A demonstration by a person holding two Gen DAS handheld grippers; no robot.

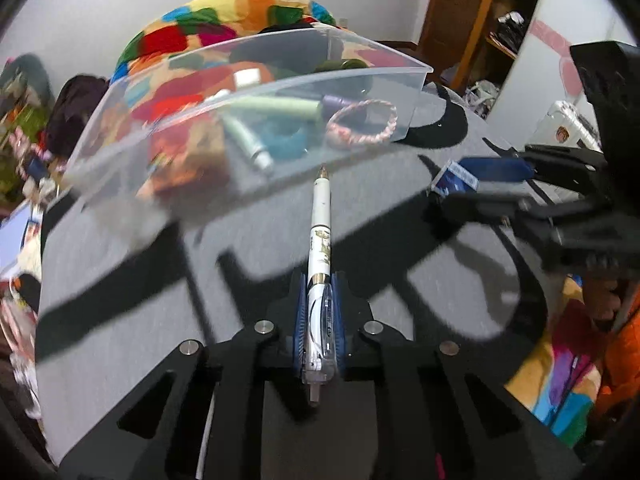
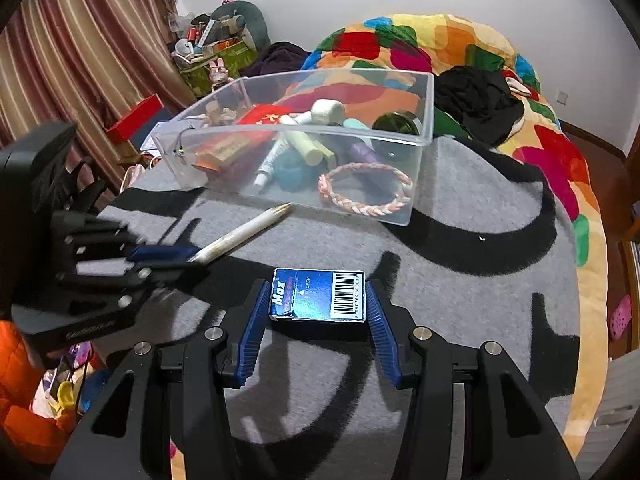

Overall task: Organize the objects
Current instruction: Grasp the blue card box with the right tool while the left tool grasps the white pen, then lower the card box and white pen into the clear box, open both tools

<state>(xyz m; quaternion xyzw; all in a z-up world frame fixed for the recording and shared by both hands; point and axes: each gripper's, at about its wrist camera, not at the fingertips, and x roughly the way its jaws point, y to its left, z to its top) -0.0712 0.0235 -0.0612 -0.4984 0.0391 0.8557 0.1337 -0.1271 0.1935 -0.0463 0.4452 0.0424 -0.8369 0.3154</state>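
Grey blanket [image 2: 460,300]: left hand-held gripper [image 1: 319,320] clamps pen [image 1: 321,216]; right hand-held gripper [image 2: 318,320] apparently grips blue box [image 2: 318,295].

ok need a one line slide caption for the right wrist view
Right claw grips a blue Max box over the grey blanket; left claw holds a white pen toward the clear bin.

Black grippers [image 2: 316,320], blue ribbed pads [image 2: 252,332] (silver screws), apparently orange sleeve [image 2: 24,400].
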